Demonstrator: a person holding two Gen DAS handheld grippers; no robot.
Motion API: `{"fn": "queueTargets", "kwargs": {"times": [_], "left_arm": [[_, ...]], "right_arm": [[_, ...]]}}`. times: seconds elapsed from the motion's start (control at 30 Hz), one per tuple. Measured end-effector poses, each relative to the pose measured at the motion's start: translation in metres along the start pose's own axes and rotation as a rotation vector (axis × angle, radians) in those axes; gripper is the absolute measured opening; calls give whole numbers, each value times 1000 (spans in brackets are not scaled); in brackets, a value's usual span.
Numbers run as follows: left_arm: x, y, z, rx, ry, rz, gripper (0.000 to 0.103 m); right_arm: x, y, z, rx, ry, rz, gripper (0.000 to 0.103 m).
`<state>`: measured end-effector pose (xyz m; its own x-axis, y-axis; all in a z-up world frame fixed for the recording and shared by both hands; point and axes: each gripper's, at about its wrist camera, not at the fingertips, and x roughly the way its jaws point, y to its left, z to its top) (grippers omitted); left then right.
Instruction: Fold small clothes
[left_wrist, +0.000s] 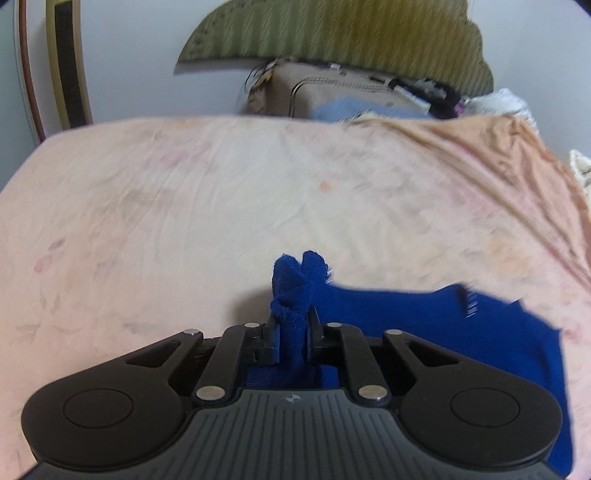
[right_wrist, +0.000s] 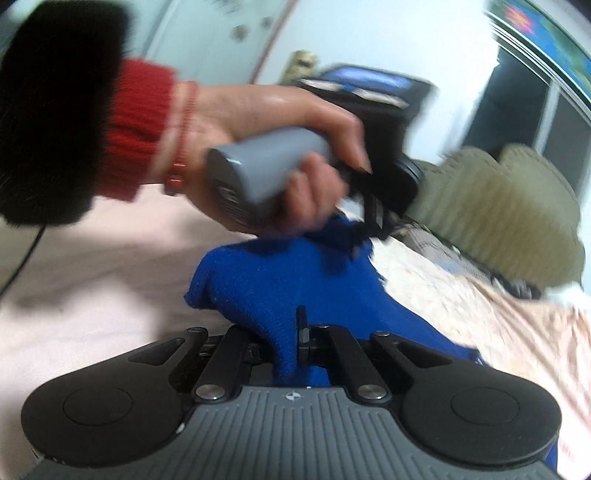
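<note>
A small blue knitted garment (left_wrist: 424, 321) is held up over the pink bed sheet (left_wrist: 184, 206). My left gripper (left_wrist: 293, 325) is shut on a bunched edge of it, and the cloth trails off to the right and under the gripper. In the right wrist view my right gripper (right_wrist: 286, 339) is shut on another edge of the same blue garment (right_wrist: 280, 280). The cloth stretches from it up to the left gripper (right_wrist: 376, 218), which a hand in a red cuff holds just beyond.
A beige suitcase (left_wrist: 332, 92) with piled clothes stands past the far edge of the bed. A green ribbed cushion (left_wrist: 332, 33) leans on the wall behind it. A chair frame (left_wrist: 66, 66) is at the far left. Crumpled sheet (left_wrist: 517, 155) rises at the right.
</note>
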<state>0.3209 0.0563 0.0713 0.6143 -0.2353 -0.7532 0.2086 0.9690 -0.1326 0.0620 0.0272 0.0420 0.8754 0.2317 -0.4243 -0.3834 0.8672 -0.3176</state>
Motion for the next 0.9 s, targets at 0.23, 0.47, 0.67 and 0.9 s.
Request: {"fn": "queueTargets", "kwargs": {"times": [0.23,0.47,0.67,0.9], "left_arm": [[-11,-84,4,78,-35,-1,11],[9,-179,-4,184,-4,-24,11],[42,-256,-27,289,33,-23,11],[68,-305,-51,385,32,7,11]], "right_arm": [[-51,-79,-26,284,-46,-73,3],[-82,-156,-73,545,-56,-137,3],[-91,-199,-125,735,-42,-171,3],[-96,-230,-178,966,-3,-119,4]]}}
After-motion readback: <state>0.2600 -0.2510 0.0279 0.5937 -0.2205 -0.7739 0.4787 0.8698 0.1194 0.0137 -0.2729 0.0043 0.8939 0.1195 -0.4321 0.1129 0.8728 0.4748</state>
